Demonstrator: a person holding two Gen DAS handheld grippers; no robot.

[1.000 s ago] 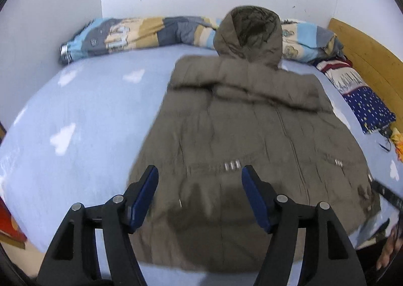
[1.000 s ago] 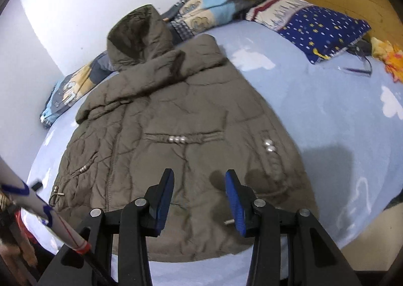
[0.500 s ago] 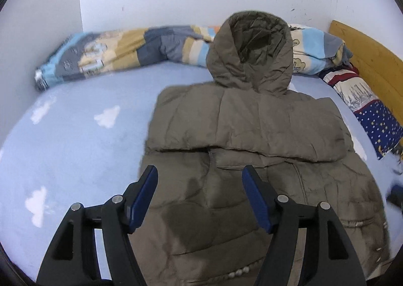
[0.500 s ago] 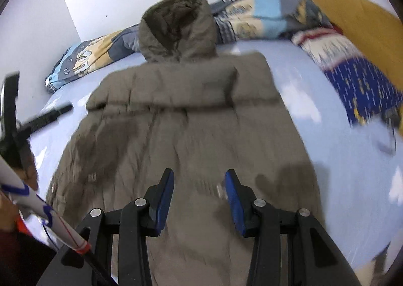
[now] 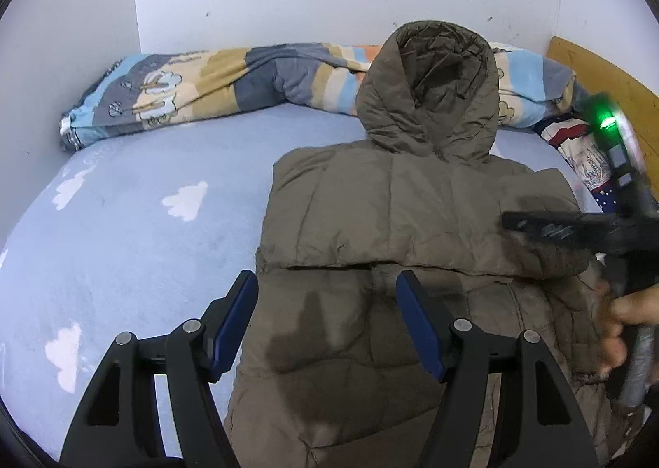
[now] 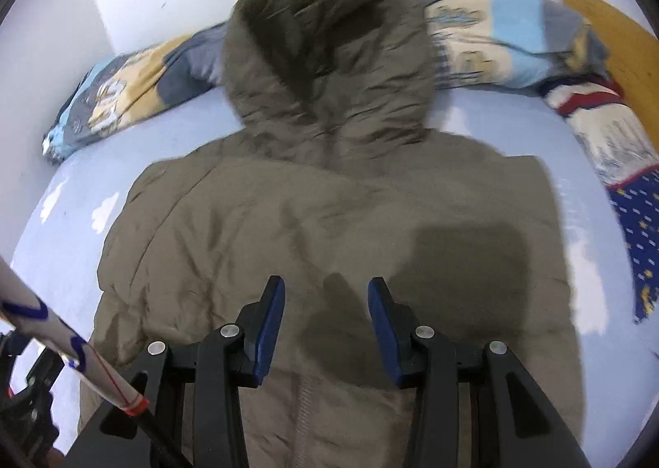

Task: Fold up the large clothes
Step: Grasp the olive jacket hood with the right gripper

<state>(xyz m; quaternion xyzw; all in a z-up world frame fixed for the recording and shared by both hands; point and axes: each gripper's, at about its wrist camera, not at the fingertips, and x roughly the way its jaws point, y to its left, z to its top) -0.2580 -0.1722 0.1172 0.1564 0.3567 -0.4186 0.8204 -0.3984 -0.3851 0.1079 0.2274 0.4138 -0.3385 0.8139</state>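
Lying flat on the bed [image 5: 123,221], coat [image 5: 391,229] with hood [image 5: 428,93] at the far end, long axis running near to far, sleeves folded across the chest. Hovering above it, left gripper [image 5: 327,324] over the left half, right gripper [image 6: 325,324] nearer the middle, jaws of both apart, gripping nothing.

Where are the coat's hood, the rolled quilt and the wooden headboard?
hood [image 5: 428,97], left wrist view, on its dark inner lining.
rolled quilt [image 5: 214,87], left wrist view, on its striped middle.
wooden headboard [image 6: 613,27], right wrist view, on its bare face.
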